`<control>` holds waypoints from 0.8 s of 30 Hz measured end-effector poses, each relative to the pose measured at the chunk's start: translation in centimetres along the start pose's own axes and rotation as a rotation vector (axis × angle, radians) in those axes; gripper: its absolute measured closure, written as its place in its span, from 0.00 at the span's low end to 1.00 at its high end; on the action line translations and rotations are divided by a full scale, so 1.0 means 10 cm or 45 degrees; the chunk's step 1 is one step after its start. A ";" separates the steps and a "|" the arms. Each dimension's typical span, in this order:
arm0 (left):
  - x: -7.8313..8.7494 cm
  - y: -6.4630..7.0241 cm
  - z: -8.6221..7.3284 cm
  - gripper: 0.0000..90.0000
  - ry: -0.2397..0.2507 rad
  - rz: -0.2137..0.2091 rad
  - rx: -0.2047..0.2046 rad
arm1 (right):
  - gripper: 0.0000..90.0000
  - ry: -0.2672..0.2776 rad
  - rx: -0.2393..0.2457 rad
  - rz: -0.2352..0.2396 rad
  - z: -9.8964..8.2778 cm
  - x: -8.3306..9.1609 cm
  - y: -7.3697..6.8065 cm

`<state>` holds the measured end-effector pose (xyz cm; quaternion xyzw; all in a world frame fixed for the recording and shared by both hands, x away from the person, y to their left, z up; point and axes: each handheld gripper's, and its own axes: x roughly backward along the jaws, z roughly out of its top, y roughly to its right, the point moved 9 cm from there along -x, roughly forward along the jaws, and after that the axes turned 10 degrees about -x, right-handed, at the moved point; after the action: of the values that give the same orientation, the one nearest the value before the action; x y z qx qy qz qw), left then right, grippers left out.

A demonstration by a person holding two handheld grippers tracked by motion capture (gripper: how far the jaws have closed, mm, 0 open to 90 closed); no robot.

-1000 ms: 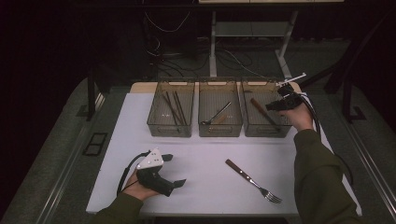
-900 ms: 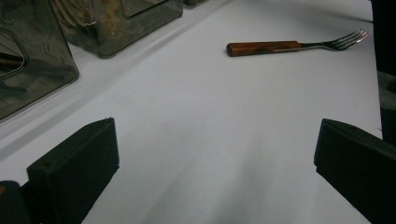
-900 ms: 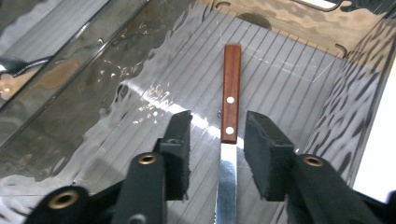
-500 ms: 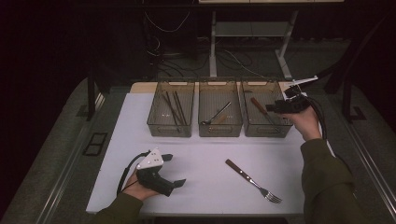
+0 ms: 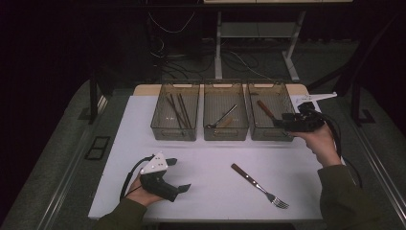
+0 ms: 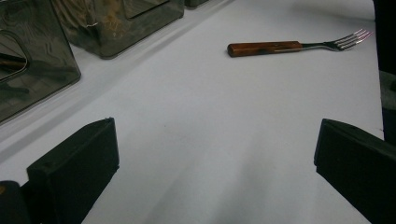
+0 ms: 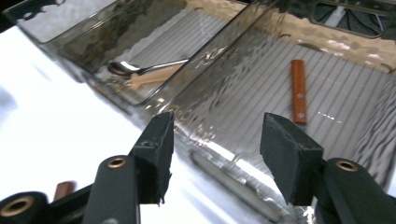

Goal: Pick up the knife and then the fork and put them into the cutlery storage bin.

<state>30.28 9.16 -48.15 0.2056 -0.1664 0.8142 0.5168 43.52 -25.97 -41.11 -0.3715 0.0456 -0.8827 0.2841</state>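
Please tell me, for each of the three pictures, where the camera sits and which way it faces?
High view: above the person's side, facing forward and down on the white table; both forearms, left gripper, right gripper.
Left gripper view: on the left gripper, facing across the table; open black jaws.
Right gripper view: on the right gripper, facing the right-hand smoky clear plastic bin; open jaws.
Shared: the wooden-handled metal fork, in the high and left gripper views.
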 end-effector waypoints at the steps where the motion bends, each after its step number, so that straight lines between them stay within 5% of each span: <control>1: 0.00 0.00 0.00 0.00 0.000 0.000 0.001 | 0.47 0.005 0.009 0.004 -0.02 0.02 -0.03; 24: 0.00 0.00 0.00 0.00 -0.003 -0.003 -0.001 | 0.40 -0.039 0.111 0.095 -0.77 0.14 -0.48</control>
<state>30.21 9.18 -48.16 0.2065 -0.1671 0.8133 0.5177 35.27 -23.70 -44.41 -0.3703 0.0167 -0.8668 0.3334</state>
